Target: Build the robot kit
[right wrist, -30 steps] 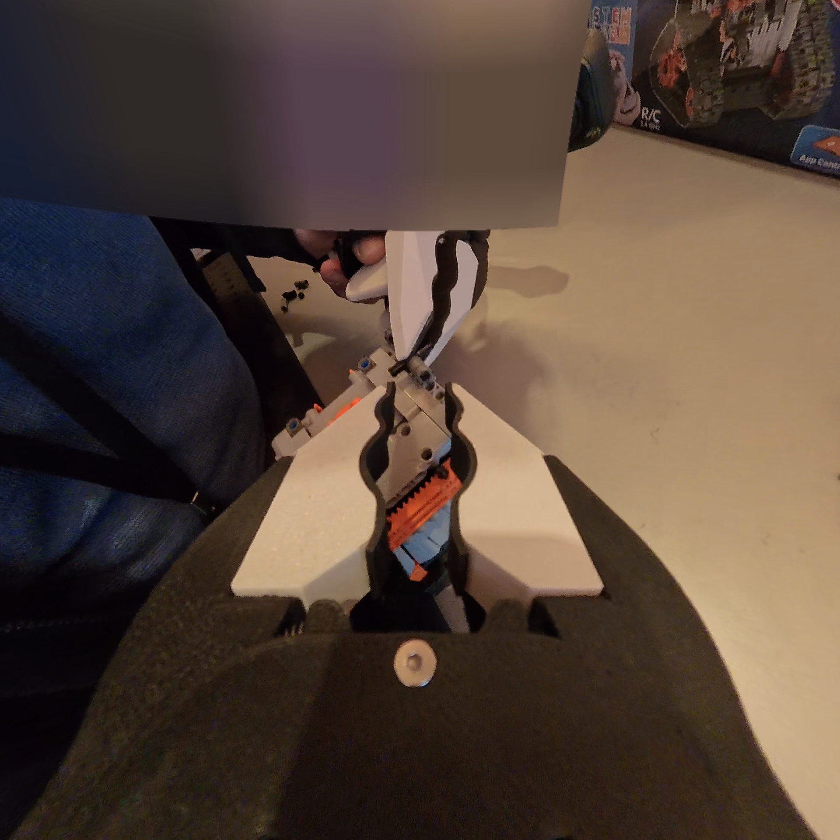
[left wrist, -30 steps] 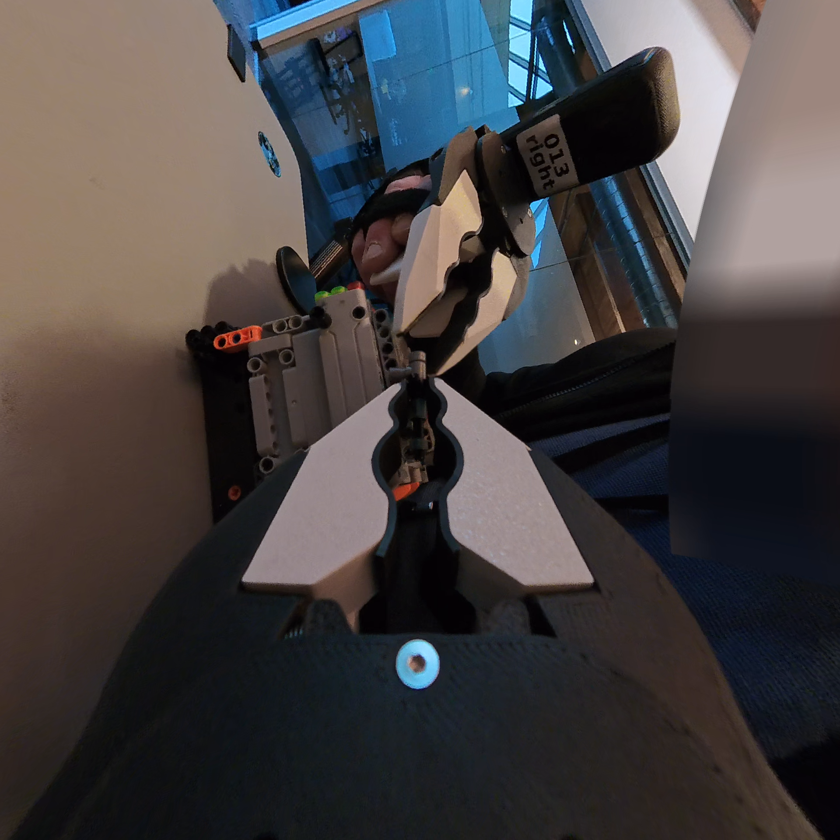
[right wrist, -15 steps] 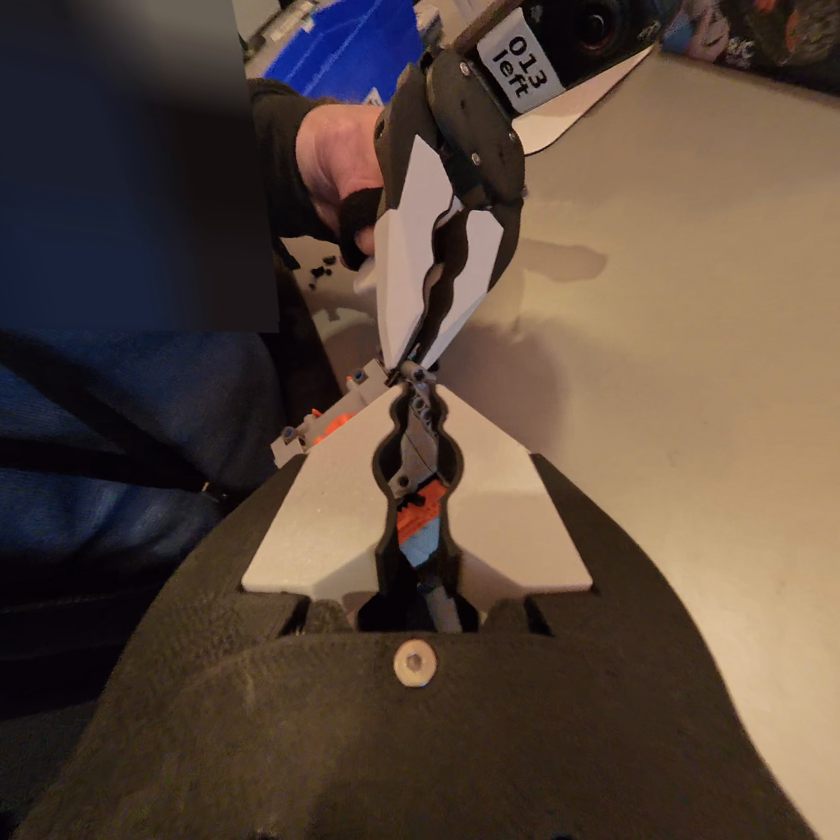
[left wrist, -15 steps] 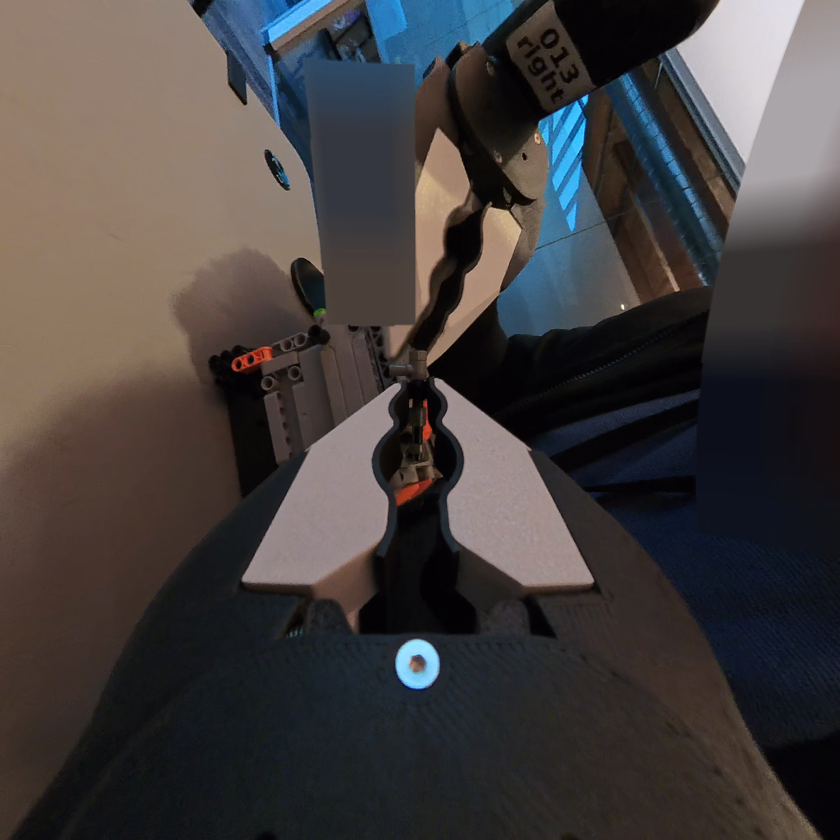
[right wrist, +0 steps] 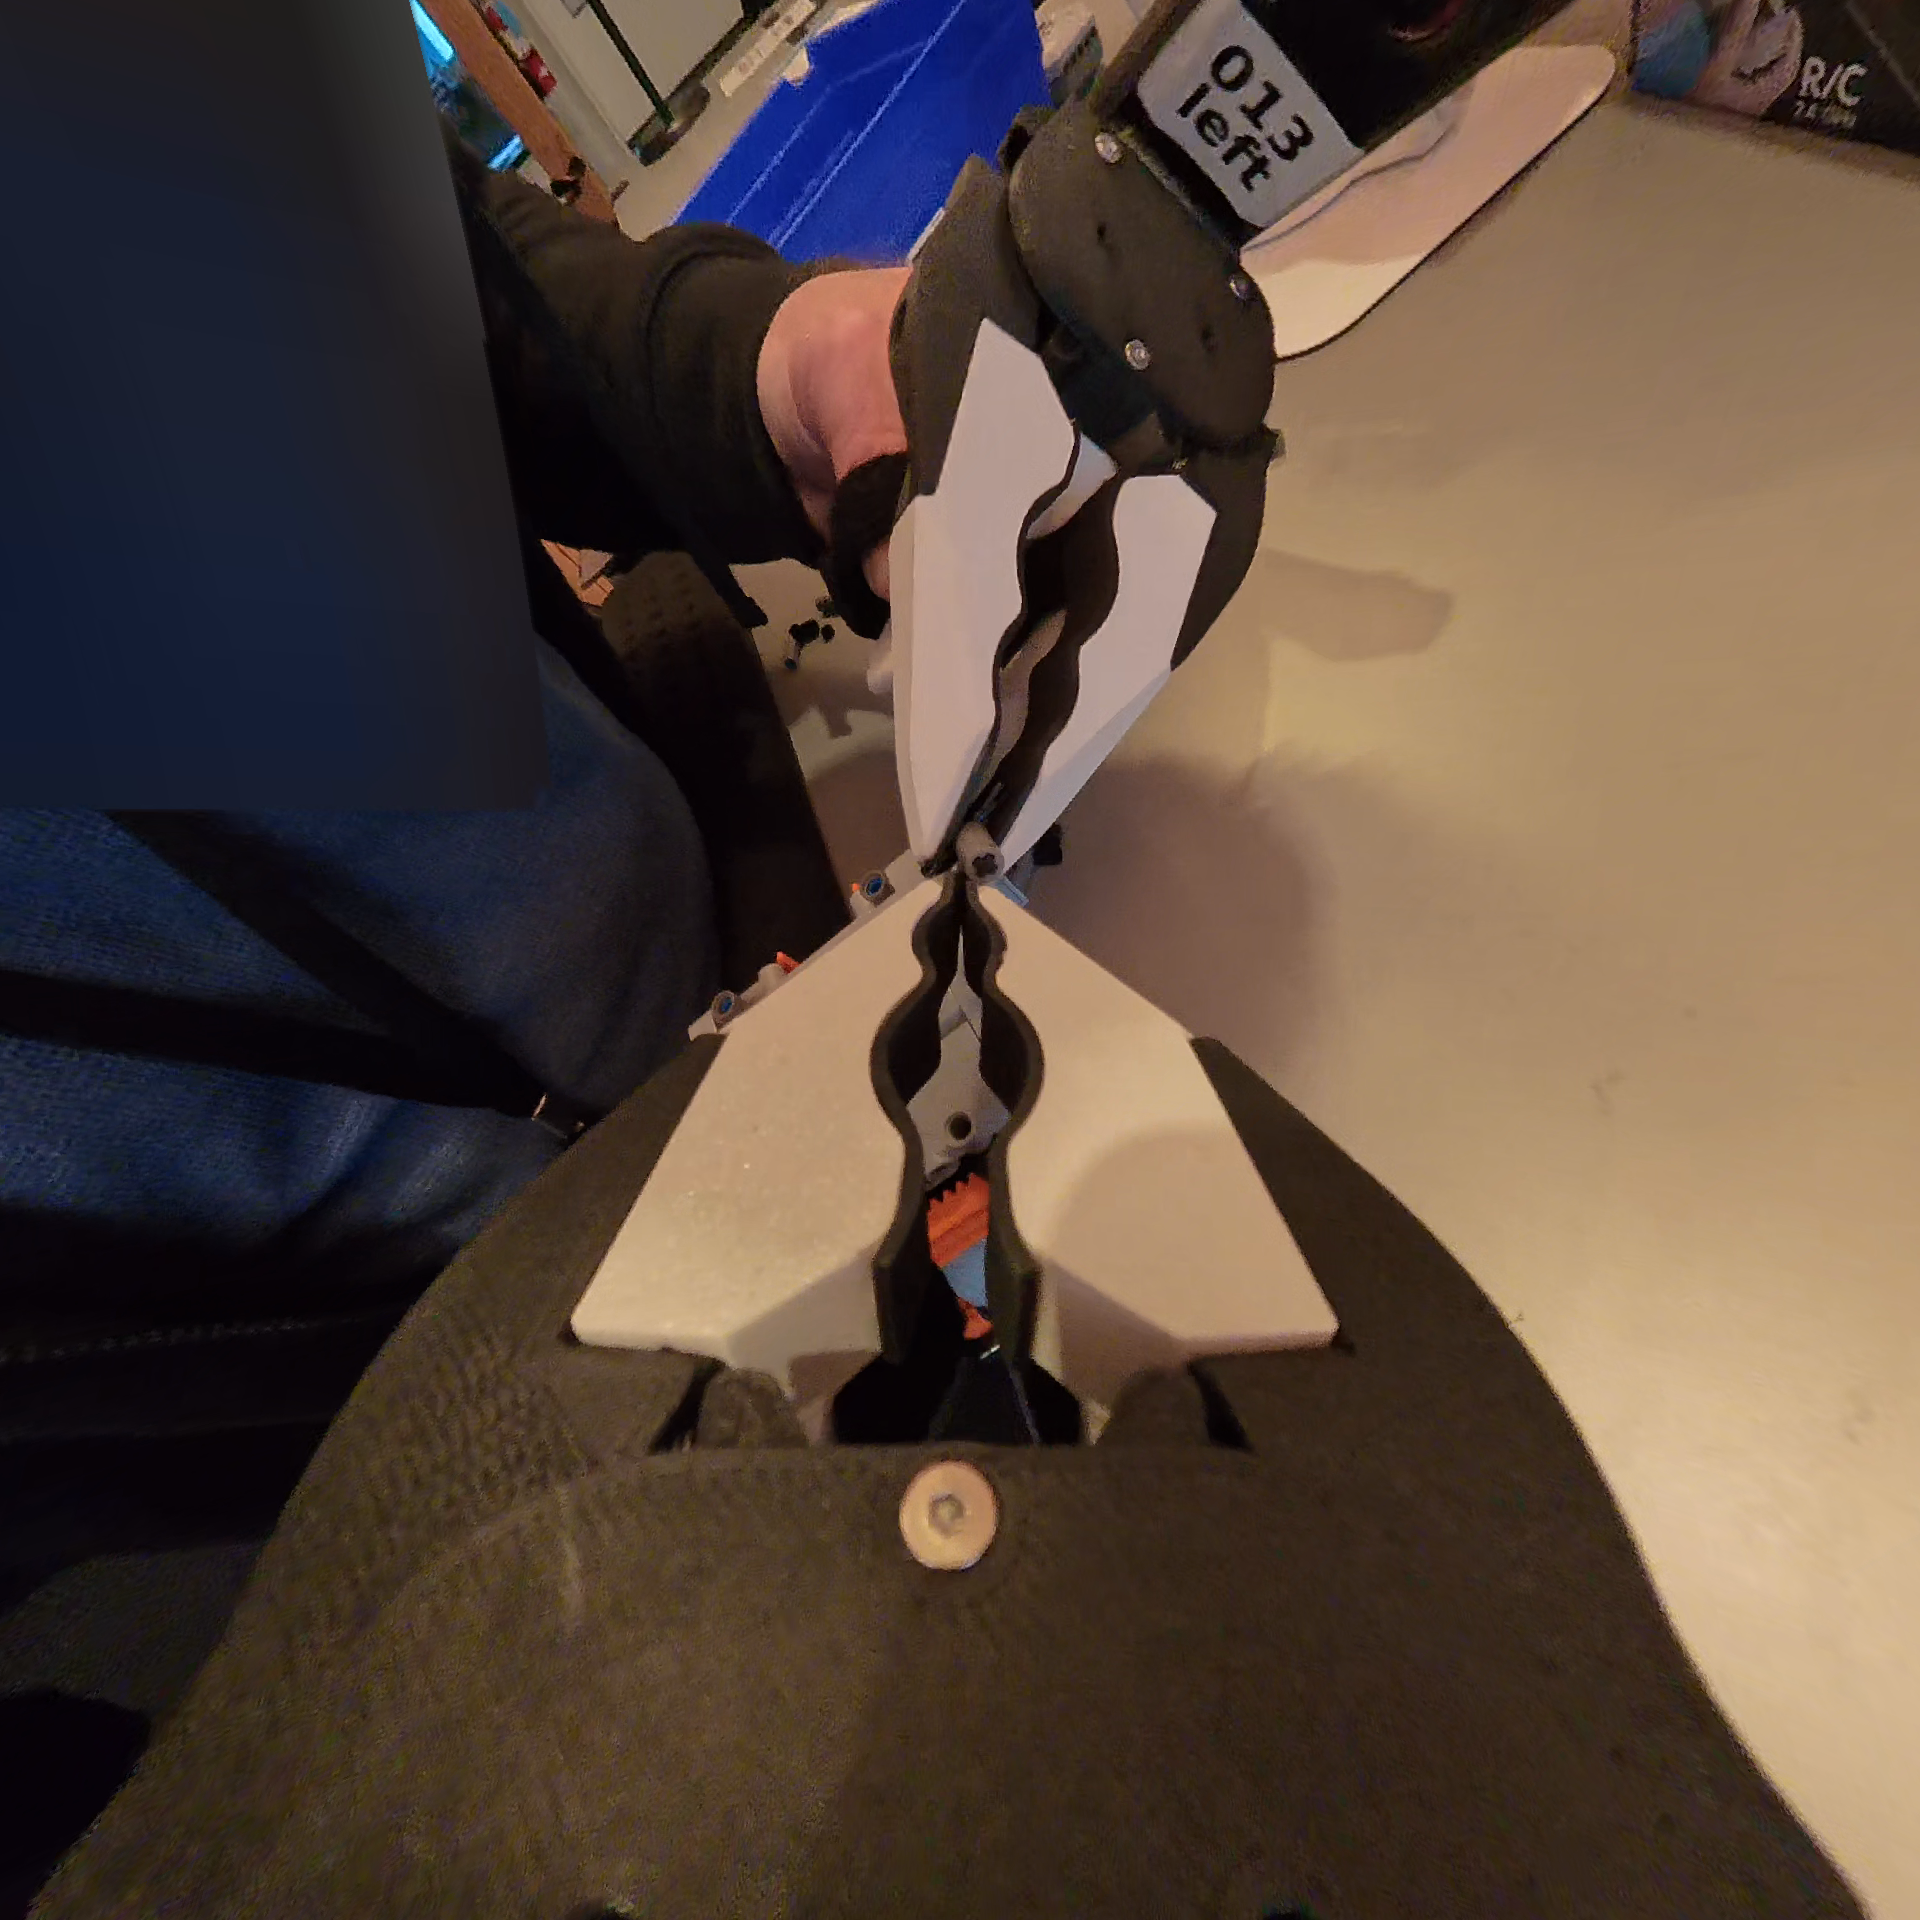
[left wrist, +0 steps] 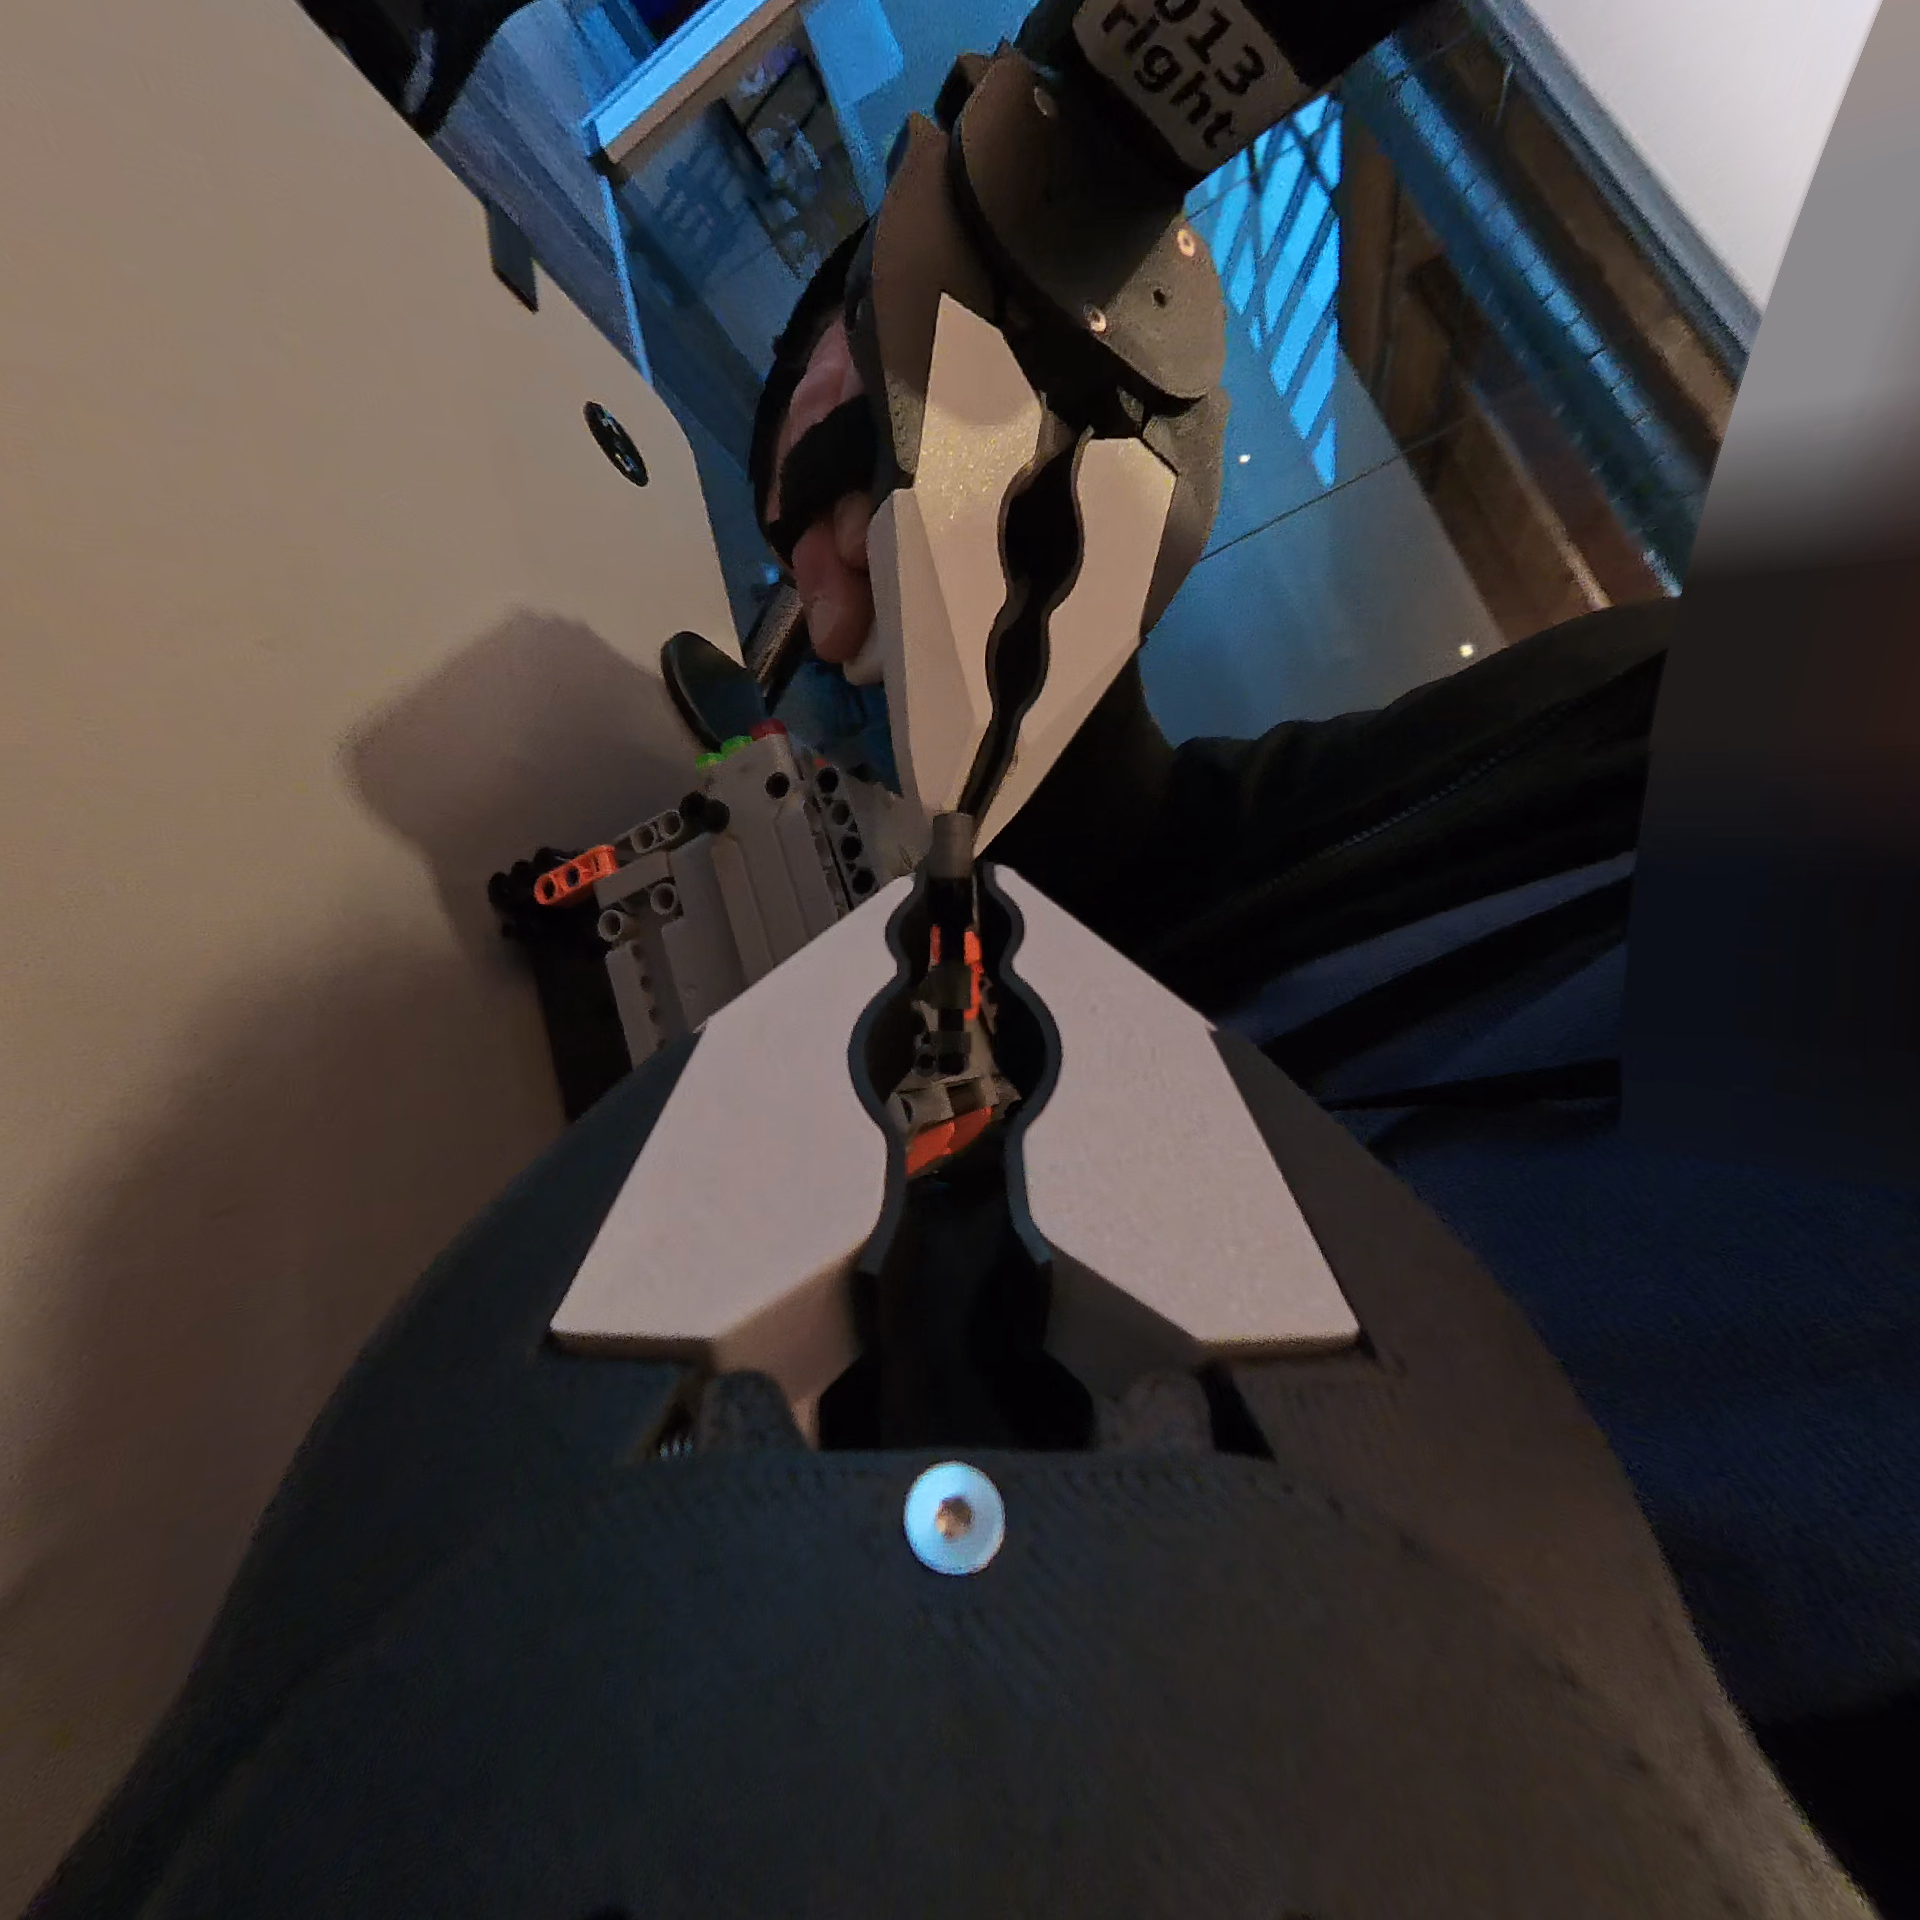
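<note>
My left gripper (left wrist: pixel 951 883) and my right gripper (right wrist: pixel 961 899) meet tip to tip above the table. Both are shut on the same small grey pin (left wrist: pixel 954 837), one at each end. The pin also shows in the right wrist view (right wrist: pixel 982 847), at the tips of the left gripper (right wrist: pixel 966 844). In the left wrist view the right gripper (left wrist: pixel 961 808) comes down from above. A grey, black and orange brick-built model (left wrist: pixel 717 904) lies on the table just beyond the tips. It also shows in the right wrist view (right wrist: pixel 790 966), partly hidden by my fingers.
The beige table (right wrist: pixel 1558 831) runs to the right. A person's blue-clad legs (right wrist: pixel 260 987) and dark sleeve (right wrist: pixel 644 343) are at its left edge. Small black loose parts (right wrist: pixel 810 634) lie near there. A printed box (right wrist: pixel 1818 94) stands at the far right. A black round knob (left wrist: pixel 707 675) is behind the model. My two grippers' fingertips are within a few centimetres of each other.
My right gripper has closed from partly open to shut on the pin. The two grippers have swung to stand more steeply against each other, tips still together over the model.
</note>
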Demonstrator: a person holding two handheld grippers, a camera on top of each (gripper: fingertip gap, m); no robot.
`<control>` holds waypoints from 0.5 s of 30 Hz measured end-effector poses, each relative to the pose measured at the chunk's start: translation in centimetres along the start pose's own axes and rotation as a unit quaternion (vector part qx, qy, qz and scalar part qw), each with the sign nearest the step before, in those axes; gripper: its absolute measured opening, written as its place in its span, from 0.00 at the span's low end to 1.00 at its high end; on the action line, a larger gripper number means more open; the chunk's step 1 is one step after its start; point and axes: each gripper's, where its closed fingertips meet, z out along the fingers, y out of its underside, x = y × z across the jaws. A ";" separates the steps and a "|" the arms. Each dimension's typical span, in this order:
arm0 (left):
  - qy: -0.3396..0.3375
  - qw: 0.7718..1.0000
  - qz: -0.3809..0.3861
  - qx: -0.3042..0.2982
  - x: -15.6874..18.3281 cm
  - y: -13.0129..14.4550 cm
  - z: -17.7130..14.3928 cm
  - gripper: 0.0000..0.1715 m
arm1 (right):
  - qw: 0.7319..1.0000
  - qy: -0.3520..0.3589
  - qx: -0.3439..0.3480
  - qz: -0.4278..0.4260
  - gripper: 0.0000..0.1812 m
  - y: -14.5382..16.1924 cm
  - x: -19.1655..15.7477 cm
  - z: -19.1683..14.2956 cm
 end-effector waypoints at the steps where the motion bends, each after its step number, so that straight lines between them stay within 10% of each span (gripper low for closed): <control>1: -0.006 1.000 0.006 0.001 0.0 -0.1 0.0 0.02 | 1.000 0.001 -0.001 0.002 0.00 -0.1 0.0 0.0; 10: -0.033 0.999 -0.001 0.006 -0.9 -0.2 -0.3 0.03 | 0.998 0.053 -0.003 0.017 0.02 -0.2 0.3 -0.2; 15: -0.001 0.999 -0.040 0.037 -0.6 -0.1 -1.1 0.03 | 0.974 0.222 0.008 0.045 0.25 2.1 -0.6 -2.8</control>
